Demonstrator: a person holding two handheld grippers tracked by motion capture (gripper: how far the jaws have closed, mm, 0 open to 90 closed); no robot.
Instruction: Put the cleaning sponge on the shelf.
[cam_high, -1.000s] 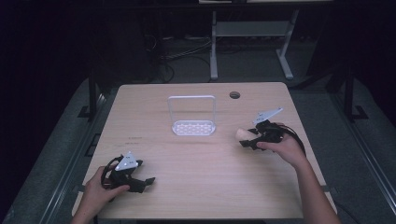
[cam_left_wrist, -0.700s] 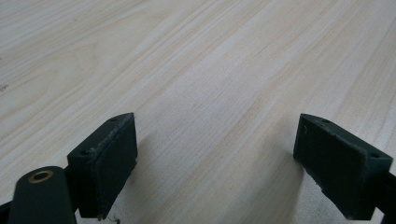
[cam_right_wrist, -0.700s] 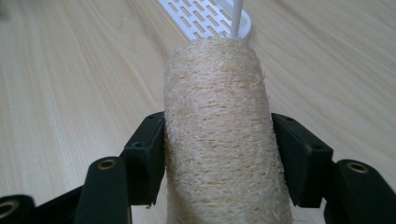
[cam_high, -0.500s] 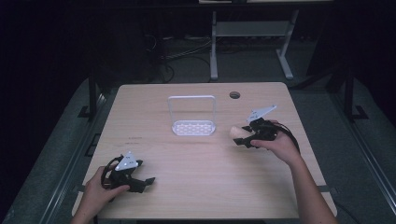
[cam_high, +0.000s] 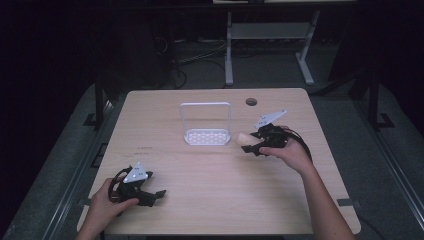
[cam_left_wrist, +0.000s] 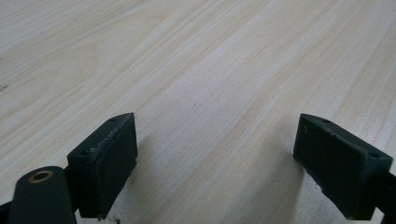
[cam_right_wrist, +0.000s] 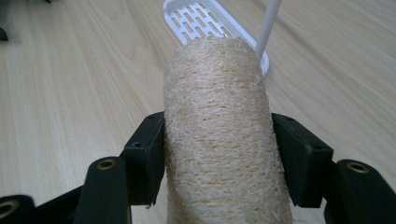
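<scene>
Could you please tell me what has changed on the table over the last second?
The right gripper, shut on the loofah roll throughout, has carried it leftward toward the white rack, so the roll's tip is now close beside the rack's tray. The left gripper has stayed open and resting near the table's front left corner; the rack has not moved.

No legible text, labels or numbers. A small dark mark on the table (left of centre, high view) may be printing, but it is too small to read.
</scene>
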